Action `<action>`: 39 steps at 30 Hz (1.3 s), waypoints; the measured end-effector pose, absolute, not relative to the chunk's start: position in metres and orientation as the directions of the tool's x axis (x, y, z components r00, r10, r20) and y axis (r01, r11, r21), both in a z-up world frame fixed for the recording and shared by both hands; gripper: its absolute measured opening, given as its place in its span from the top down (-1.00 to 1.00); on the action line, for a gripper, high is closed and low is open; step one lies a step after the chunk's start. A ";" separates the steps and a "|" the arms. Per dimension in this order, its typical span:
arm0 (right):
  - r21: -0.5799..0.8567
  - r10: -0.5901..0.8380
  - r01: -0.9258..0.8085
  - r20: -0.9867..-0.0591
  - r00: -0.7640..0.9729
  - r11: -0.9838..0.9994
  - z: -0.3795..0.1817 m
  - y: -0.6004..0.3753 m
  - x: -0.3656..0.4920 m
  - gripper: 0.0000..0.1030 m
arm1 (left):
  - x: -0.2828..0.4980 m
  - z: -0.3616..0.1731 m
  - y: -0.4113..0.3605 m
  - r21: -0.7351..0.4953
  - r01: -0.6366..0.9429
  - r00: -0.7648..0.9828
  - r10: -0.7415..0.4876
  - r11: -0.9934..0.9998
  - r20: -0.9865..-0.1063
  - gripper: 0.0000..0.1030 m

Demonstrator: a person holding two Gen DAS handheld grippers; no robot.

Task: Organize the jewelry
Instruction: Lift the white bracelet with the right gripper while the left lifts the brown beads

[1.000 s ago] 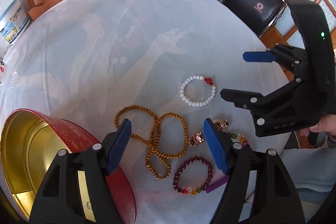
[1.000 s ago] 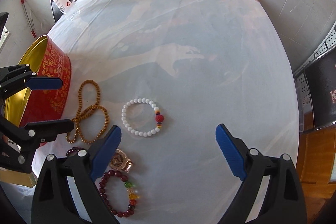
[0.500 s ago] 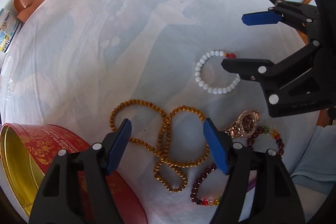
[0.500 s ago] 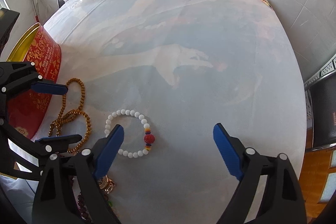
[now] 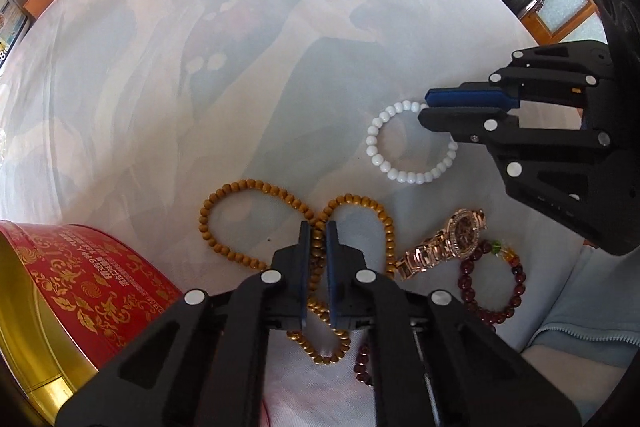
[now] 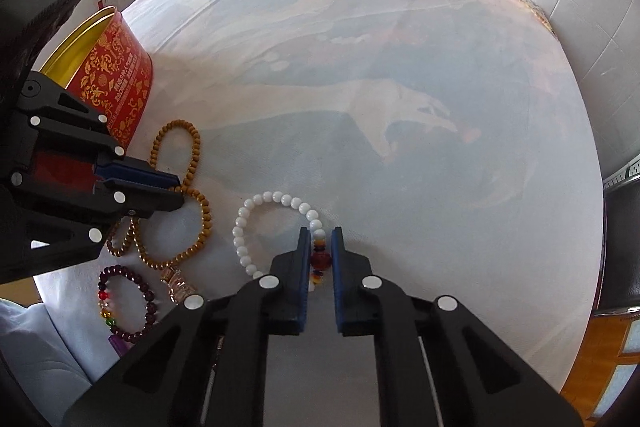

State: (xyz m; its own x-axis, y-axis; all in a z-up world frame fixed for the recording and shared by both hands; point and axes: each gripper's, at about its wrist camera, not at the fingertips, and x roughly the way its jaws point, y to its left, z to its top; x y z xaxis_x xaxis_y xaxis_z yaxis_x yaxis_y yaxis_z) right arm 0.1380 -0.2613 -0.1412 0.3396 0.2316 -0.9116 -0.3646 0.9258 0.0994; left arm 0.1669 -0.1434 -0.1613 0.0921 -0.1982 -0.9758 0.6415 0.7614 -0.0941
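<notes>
The round table under its pale blue-and-white printed cloth (image 6: pixel 400 47) carries everything, and the biggest piece on it is the round red tin with gold scrollwork and a gold-lined interior (image 5: pixel 80 287), standing open at the left edge and presumably where the jewelry goes. Beside it sprawls the long strand of tan wooden beads (image 5: pixel 360 205), looped over itself in a figure-eight; it looks light and completely limp, so it should dangle and swing once lifted, and a pinch where two runs cross gathers more of it. That is where the left gripper (image 5: pixel 316 239) sits – its blue pads pressed together on the doubled strand at the crossing. Just right of the strand lie a rose-gold metal wristwatch (image 5: pixel 460 231), stiff-linked and probably the heaviest piece, and a dark red bead bracelet with a few coloured beads (image 5: pixel 516 275); both untouched. Farther out lies the white bead bracelet (image 6: pixel 248 223), a small elastic-looking ring with smooth, likely slippery beads. The right gripper (image 6: pixel 320 255) has clamped down on the bracelet's red accent bead (image 6: pixel 321 261) – a sensible hold, since that larger bead gives the pads more to bite than the little white ones. Both pieces appear to lie on the cloth, not yet lifted.
</notes>
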 end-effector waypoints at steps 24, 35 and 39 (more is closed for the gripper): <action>0.040 0.257 -0.348 -0.752 0.607 0.937 -0.016 -0.241 0.092 0.78 | 0.119 -0.018 -0.069 -0.132 0.537 0.417 -0.398 0.833 -0.817 0.88; 0.023 0.229 -0.344 -0.788 0.571 0.939 -0.035 -0.246 0.081 0.78 | 0.117 -0.099 -0.113 -0.123 0.595 0.265 -0.338 0.794 -0.903 0.88; 0.046 0.226 -0.319 -0.802 0.553 0.946 -0.046 -0.263 0.081 0.78 | 0.124 -0.125 -0.133 -0.078 0.609 0.246 -0.281 0.789 -0.927 0.87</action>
